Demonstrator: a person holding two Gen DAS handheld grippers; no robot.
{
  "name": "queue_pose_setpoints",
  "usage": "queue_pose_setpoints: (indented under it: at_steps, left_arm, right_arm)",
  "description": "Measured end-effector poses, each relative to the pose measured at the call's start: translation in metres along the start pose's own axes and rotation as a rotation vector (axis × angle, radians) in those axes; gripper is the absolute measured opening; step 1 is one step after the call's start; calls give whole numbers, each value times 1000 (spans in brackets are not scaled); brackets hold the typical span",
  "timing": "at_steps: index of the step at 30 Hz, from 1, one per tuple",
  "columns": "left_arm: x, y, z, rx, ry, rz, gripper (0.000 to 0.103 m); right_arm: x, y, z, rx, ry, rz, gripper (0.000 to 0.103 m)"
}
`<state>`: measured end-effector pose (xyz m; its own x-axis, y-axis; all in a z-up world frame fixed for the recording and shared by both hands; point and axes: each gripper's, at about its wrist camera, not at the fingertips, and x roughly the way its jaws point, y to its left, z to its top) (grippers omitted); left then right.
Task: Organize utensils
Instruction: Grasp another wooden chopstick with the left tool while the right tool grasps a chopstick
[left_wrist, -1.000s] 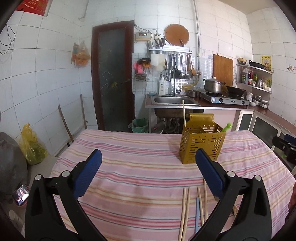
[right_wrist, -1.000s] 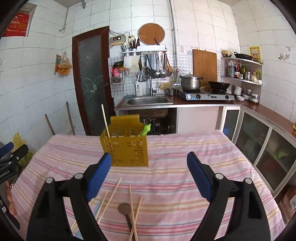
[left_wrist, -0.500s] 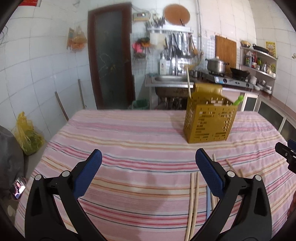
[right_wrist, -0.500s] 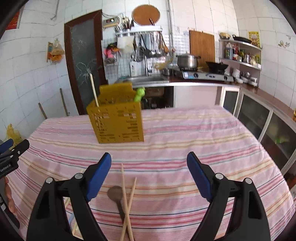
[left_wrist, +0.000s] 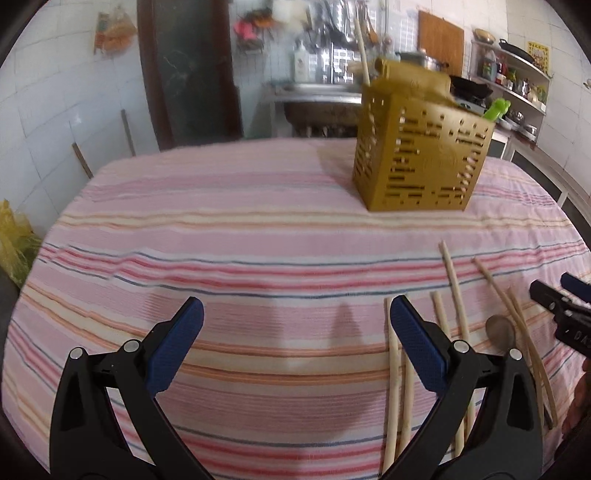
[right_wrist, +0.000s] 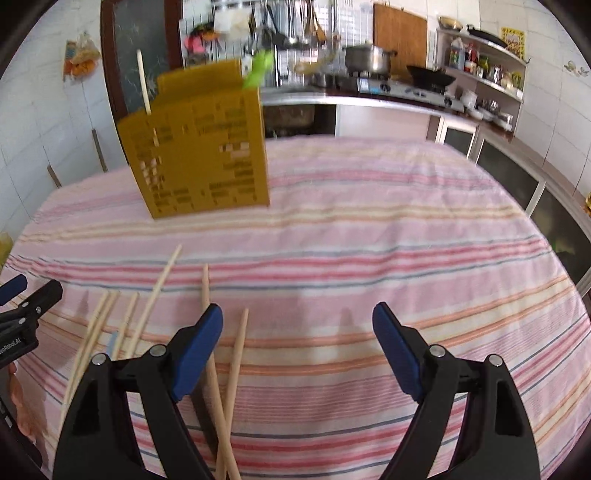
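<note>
A yellow slotted utensil holder (left_wrist: 421, 155) stands on the striped tablecloth, with one chopstick and a green-handled utensil in it; it also shows in the right wrist view (right_wrist: 199, 147). Several wooden chopsticks (left_wrist: 454, 291) and a dark spoon (left_wrist: 500, 330) lie loose on the cloth. My left gripper (left_wrist: 293, 325) is open and empty, low over the cloth, its right finger beside the leftmost chopsticks. My right gripper (right_wrist: 297, 328) is open and empty, its left finger over two crossed chopsticks (right_wrist: 231, 369). More chopsticks (right_wrist: 122, 325) lie to its left.
The table with the pink striped cloth (left_wrist: 221, 236) fills both views. Behind it are a sink, a stove with a pot (right_wrist: 369, 59), wall shelves and a dark door (left_wrist: 188, 66). A yellow bag (left_wrist: 14, 236) sits on the floor at left.
Both grippers have moved forward and down toward the table. The holder and the loose chopsticks now look larger and closer. Both grippers stay open.
</note>
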<state>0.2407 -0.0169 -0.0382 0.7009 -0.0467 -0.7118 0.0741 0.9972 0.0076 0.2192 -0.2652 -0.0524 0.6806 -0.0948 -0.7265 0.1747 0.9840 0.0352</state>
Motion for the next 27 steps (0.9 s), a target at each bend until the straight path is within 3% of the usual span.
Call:
queue_pose_setpoints:
  at_steps: [9, 27]
  left_arm:
    - [20, -9, -11, 13, 54, -38, 98]
    - [29, -27, -21, 109, 110, -22, 98]
  right_arm:
    - [10, 2, -7, 2, 53, -17, 81]
    - [11, 2, -12, 16, 75, -39, 75]
